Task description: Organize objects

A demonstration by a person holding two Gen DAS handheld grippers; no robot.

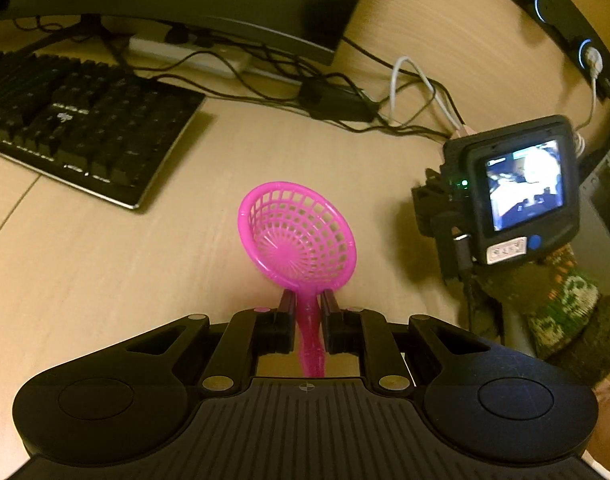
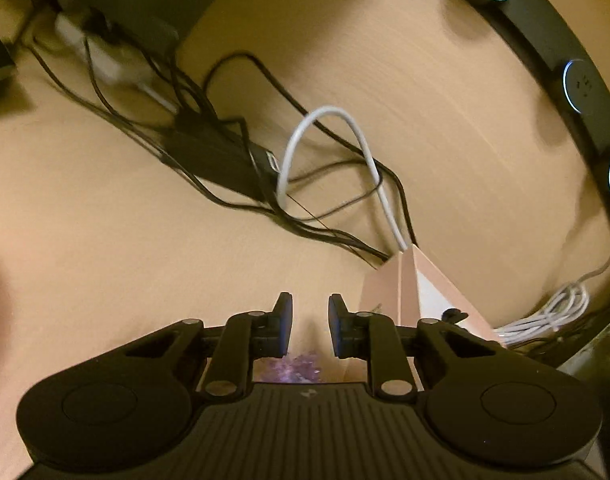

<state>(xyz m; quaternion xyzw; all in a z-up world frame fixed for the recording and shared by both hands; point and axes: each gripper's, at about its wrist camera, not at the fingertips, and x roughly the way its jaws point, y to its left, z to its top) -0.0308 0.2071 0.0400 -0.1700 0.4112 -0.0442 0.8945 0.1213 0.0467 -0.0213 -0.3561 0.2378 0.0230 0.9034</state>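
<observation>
1. Strainer (image 1: 301, 240) over the table (image 1: 105, 280), handle in left tool (image 1: 308, 306).
2. Keyboard (image 1: 77, 128) far left; cables (image 1: 325, 92) behind.
3. Right tool (image 2: 311, 308) right of strainer.

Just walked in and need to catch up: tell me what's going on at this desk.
A person is tidying a wooden desk with a handheld gripper in each hand. The left gripper is shut on the handle of a pink toy strainer, holding it above the desk near a black keyboard. The right gripper is shut with nothing between its tips, beside a pale cardboard box and a tangle of cables.
</observation>
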